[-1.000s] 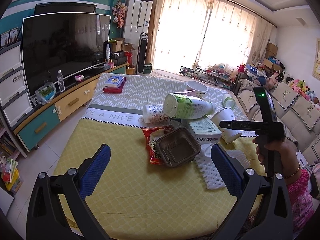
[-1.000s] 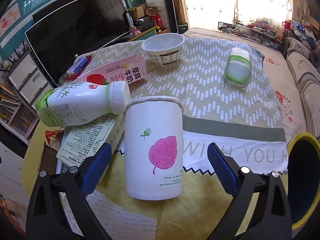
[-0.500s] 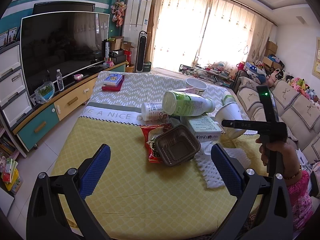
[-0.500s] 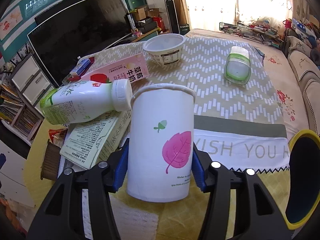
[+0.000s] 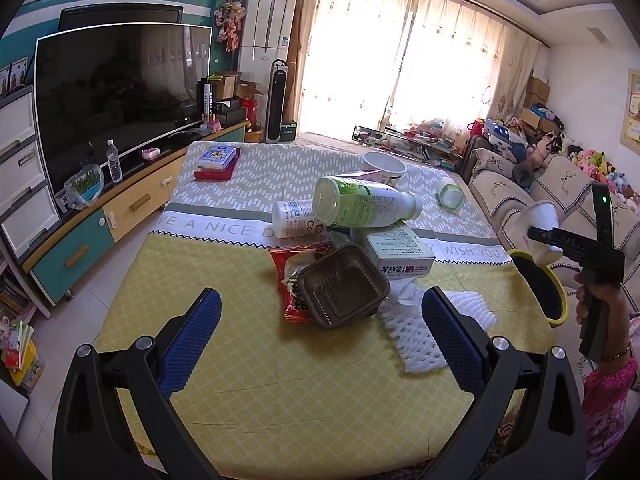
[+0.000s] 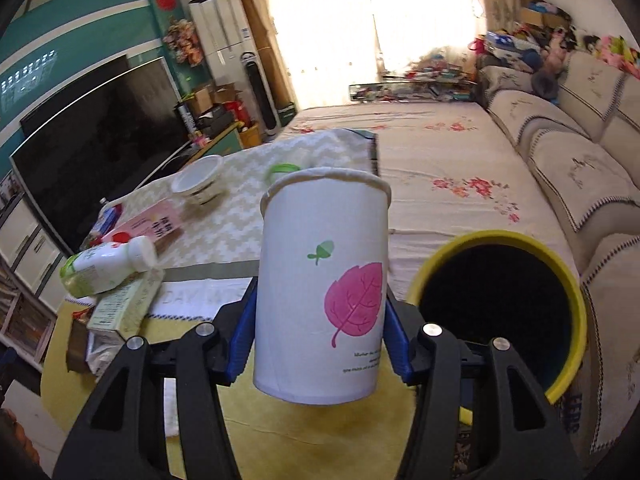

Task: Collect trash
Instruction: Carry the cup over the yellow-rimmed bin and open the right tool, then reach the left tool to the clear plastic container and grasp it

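White paper cup [image 6: 320, 288] showing a pink leaf and small green acorn print. Bin [image 6: 500, 240] showing a yellow rim, black inside. Tabletop cloth [image 5: 240, 360] showing yellow lattice near, a white band with grey lettering, then grey-white zigzag far. Bottle [image 5: 360, 202] showing white with a green label. Tray [image 5: 344, 292] showing dark brown. Snack bag [image 5: 292, 276] showing red. Foam net [image 5: 416, 340] showing white. Carton [image 6: 156, 228] showing pink. Right claw [image 6: 320, 344] and left claw [image 5: 320, 336] showing blue pads on black frames.
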`<state>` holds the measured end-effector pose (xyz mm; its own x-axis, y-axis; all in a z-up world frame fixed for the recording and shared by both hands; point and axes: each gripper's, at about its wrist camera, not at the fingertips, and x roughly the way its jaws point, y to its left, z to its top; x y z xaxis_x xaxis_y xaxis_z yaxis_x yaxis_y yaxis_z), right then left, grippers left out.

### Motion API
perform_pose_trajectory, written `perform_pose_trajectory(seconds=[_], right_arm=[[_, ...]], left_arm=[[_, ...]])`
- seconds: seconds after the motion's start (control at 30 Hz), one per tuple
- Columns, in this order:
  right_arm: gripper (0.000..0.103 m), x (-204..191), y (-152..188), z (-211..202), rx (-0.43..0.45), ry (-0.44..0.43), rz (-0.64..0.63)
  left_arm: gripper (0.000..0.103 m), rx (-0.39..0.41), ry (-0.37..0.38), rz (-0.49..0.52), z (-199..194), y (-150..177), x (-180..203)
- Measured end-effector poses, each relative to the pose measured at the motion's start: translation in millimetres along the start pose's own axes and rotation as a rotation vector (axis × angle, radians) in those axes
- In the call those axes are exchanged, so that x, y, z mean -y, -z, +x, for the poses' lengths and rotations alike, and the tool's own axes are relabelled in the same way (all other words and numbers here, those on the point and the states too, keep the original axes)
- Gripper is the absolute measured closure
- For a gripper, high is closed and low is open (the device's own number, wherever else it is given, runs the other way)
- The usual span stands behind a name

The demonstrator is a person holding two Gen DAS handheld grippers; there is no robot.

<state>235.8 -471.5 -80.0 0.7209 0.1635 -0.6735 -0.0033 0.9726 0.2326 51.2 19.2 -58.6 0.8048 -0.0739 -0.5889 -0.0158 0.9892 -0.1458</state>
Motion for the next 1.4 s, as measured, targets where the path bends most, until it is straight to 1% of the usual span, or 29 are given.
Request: perform_pose_trajectory(seconds=[0.1,0.13,0.23,0.3,0.4,0.5,0.53,0.6,0.7,0.97,1.1,1.27,1.4], right_arm=[[0.05,45,4,7,-0.011,0.131,0.058],[0.05,59,6,11,-0.023,0.161,0.076],[0.05,92,12,27,-0.058,0.211,0.125],[0.05,107,15,39,-0.078,0.243,0.143],[0.049,126,23,55,-0.106,0.265,0.163],[0.047,137,26,68,-0.125,0.286,0.174],[0.042,140,26,71,-0.126,0.287,0.179],[0.039,142,26,75,-0.121,0.305,0.182],[0.039,142,26,71,-0.104,0.306,0.191],[0.034,114,38,32,-0.03,0.251,0.166],[0.033,101,46,13,0.001,0.214,0.157],[0.029,90,50,-6,0.026,0.179,0.158],[0.029,84,55,-13,0.031,0.166,0.167]], left_arm=[[0.004,-0.003,0.003,0.013,2,0,5],[0.004,-0.004,0.004,0.017,3,0,7],[0.004,-0.009,0.008,0.027,5,0,13],[0.004,-0.013,0.01,0.035,7,-1,17],[0.004,-0.021,0.013,0.05,10,-1,22],[0.004,-0.025,0.014,0.059,11,0,25],[0.004,-0.027,0.014,0.062,12,-1,26],[0.004,-0.03,0.013,0.064,13,0,28],[0.004,-0.035,0.012,0.065,15,0,28],[0.004,-0.058,0.014,0.081,29,-3,27],[0.004,-0.035,0.016,0.123,40,-14,24],[0.004,-0.017,0.098,0.229,60,-43,21],[0.004,-0.013,0.205,0.299,83,-67,19]])
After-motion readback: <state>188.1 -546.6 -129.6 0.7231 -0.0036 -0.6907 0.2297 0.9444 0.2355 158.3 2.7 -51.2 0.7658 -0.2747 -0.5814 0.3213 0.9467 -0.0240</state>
